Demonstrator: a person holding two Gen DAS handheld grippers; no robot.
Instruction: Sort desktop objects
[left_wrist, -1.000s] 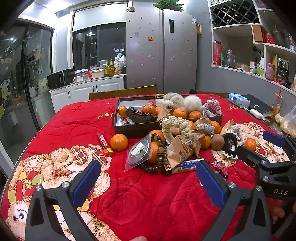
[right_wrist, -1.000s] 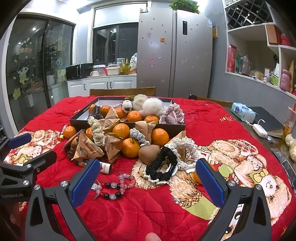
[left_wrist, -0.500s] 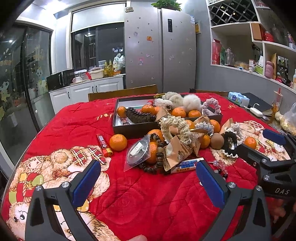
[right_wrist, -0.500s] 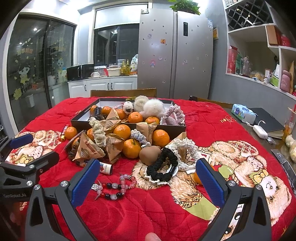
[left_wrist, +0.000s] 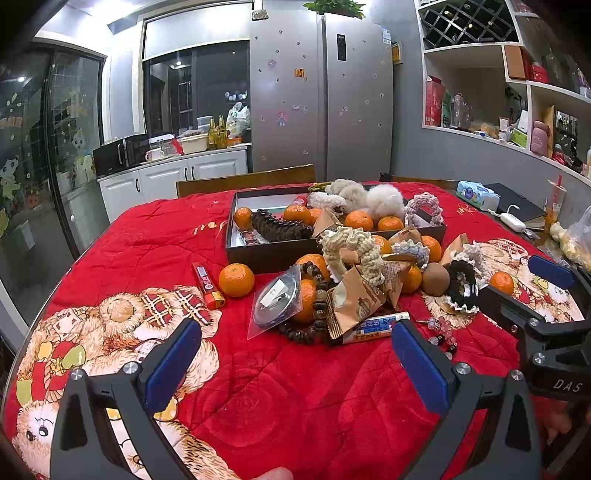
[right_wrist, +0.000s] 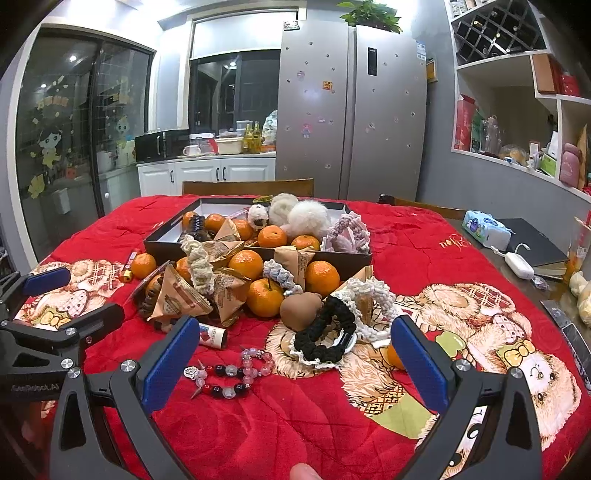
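A dark shallow box (left_wrist: 258, 254) (right_wrist: 162, 240) on the red cloth holds tangerines, fluffy toys and hair ties. In front of it lies a heap of tangerines (left_wrist: 236, 280) (right_wrist: 264, 297), paper snack packets (left_wrist: 354, 299) (right_wrist: 177, 295), a wooden bead bracelet (left_wrist: 319, 306), a plastic bag with a disc (left_wrist: 275, 299), a tube (left_wrist: 376, 326), a black scrunchie (right_wrist: 325, 332) and a pink-and-black bead bracelet (right_wrist: 236, 369). My left gripper (left_wrist: 293, 365) is open and empty, short of the heap. My right gripper (right_wrist: 291, 365) is open and empty, over the bead bracelet.
A red lipstick tube (left_wrist: 207, 282) lies left of the heap. A tissue pack (right_wrist: 485, 225), a black notebook (right_wrist: 535, 240) and a white charger (right_wrist: 519, 264) sit at the table's right edge. A wooden chair back (left_wrist: 245, 181) stands behind the table.
Both grippers have drifted very slightly; the view of the heap has barely shifted. Both stay open and empty.
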